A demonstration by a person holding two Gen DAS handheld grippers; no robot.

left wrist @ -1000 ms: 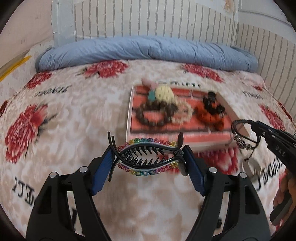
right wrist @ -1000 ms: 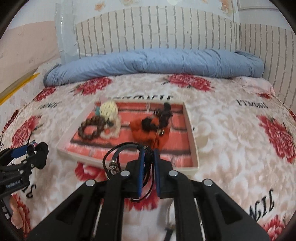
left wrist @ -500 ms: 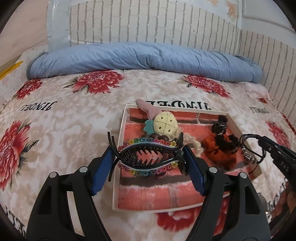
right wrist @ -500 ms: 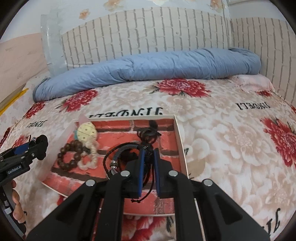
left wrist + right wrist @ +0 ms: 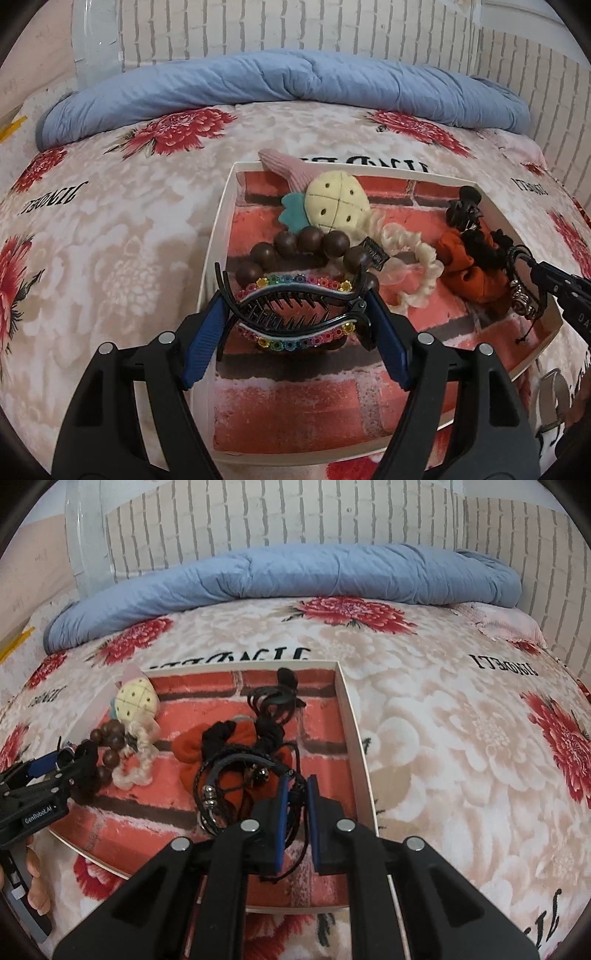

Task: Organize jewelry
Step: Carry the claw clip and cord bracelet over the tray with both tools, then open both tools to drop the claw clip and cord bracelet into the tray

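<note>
You are delivering: your left gripper (image 5: 295,317) grasps the hair clip (image 5: 293,310), your right gripper (image 5: 295,801) pinches the cord bracelet (image 5: 236,775), both over the tray (image 5: 218,236). Next, lower and release onto bare floor.

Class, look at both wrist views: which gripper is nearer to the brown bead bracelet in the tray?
Left. The left gripper hangs right over the brown bead bracelet; the right gripper is across the tray, beyond the orange scrunchie.

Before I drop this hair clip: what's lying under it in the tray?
Under the hair clip lie brown wooden beads and the tray with its brick-print floor. The clip hides part of the bead loop.
</note>
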